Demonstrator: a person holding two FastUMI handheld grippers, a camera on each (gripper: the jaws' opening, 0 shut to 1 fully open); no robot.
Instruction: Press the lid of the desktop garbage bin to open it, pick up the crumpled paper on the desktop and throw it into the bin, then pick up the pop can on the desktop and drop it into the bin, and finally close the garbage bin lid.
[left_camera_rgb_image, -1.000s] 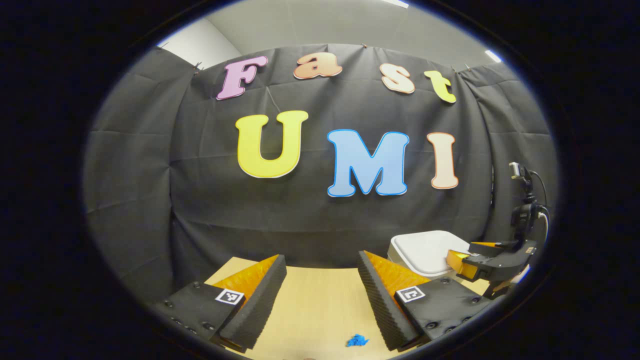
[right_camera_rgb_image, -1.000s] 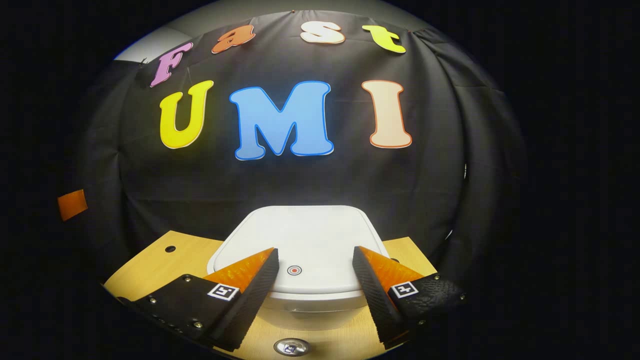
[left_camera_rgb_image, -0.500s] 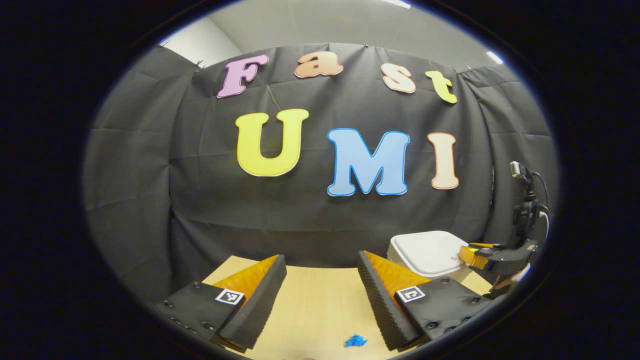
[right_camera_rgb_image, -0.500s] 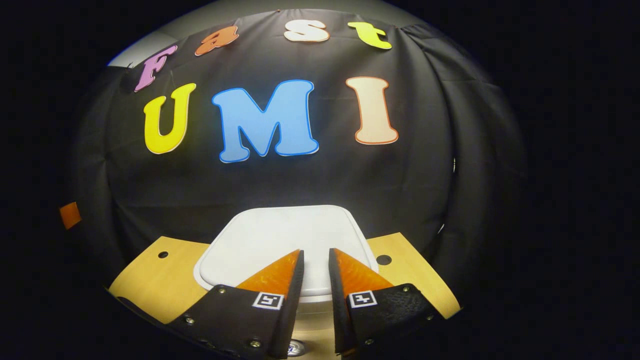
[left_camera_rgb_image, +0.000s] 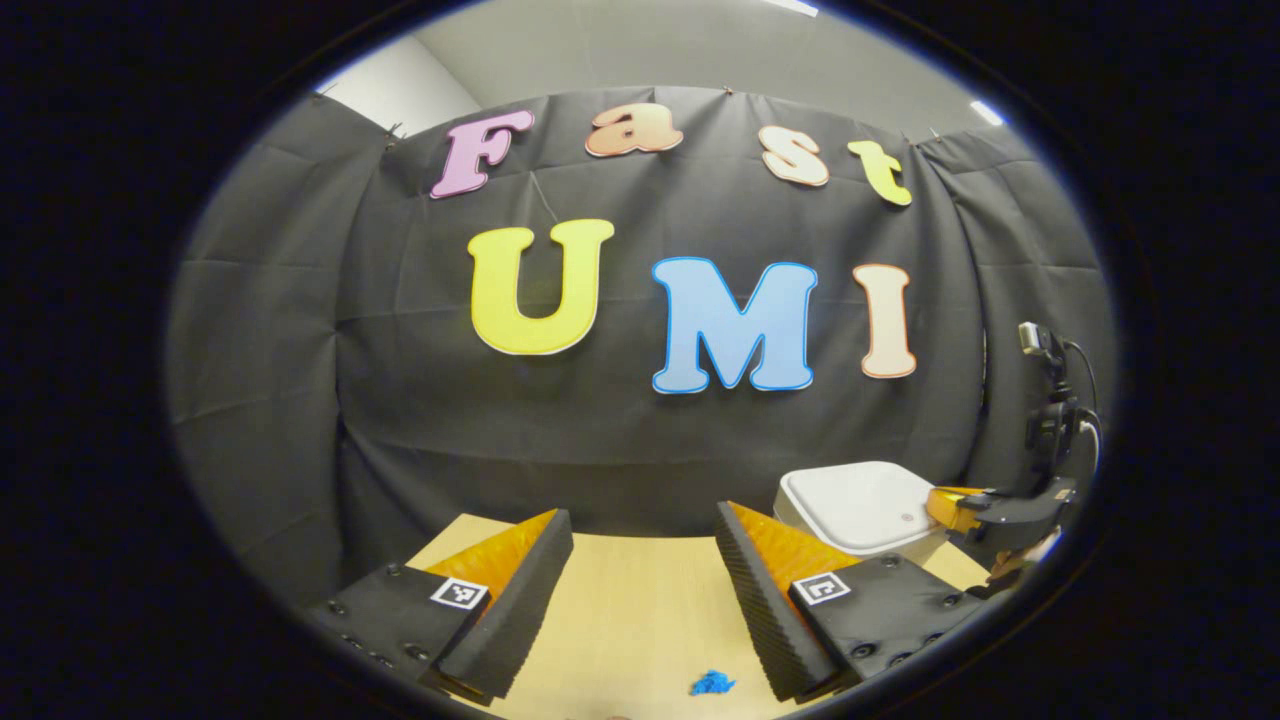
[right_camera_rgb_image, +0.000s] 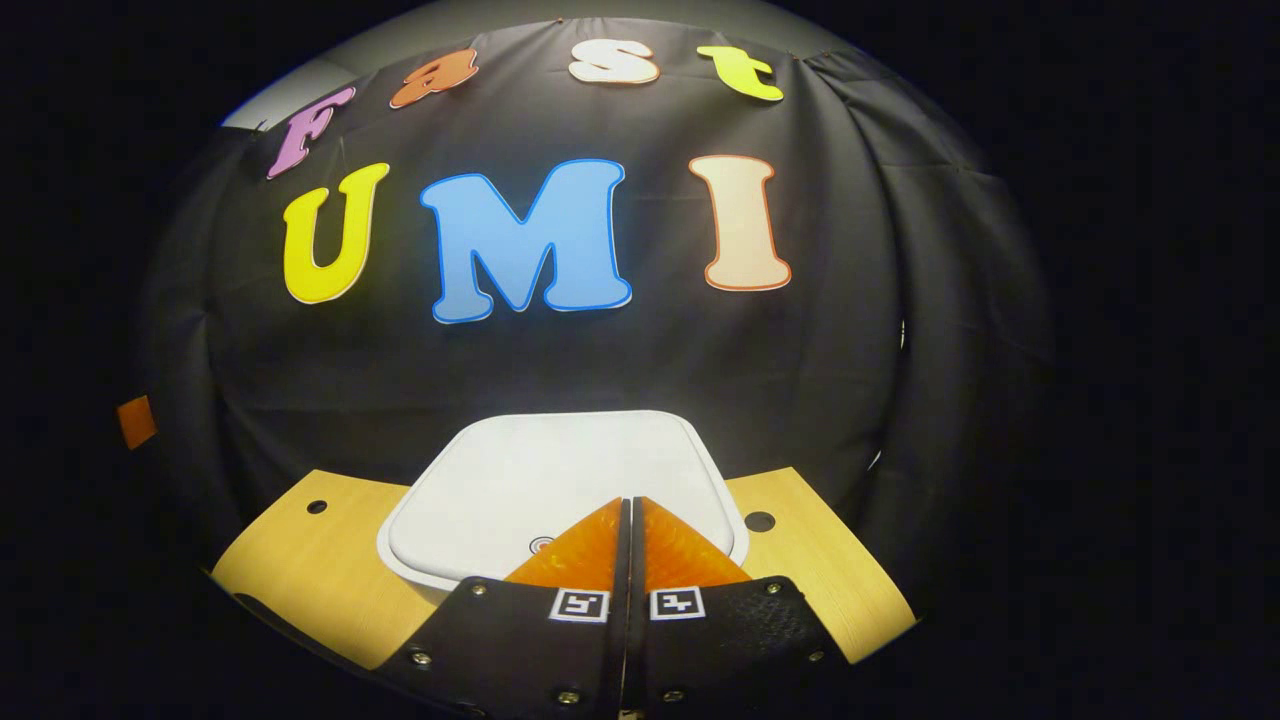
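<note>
With its fingers pressed together, the right gripper (right_camera_rgb_image: 629, 500) hangs over the bin lid (right_camera_rgb_image: 560, 475), whose button (right_camera_rgb_image: 541, 545) sits at seven o'clock, so a downward press could miss it.

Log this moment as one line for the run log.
stage: lid press | right gripper: shut, over bin lid | lid: closed | left gripper: open, idle | crumpled paper: on desktop

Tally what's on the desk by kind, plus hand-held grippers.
Garbage bin, white, lid shut: 1
Crumpled paper, blue: 1
Hand-held grippers: 2, left hand-held gripper open, right hand-held gripper shut over the lid
Total: 4
</note>
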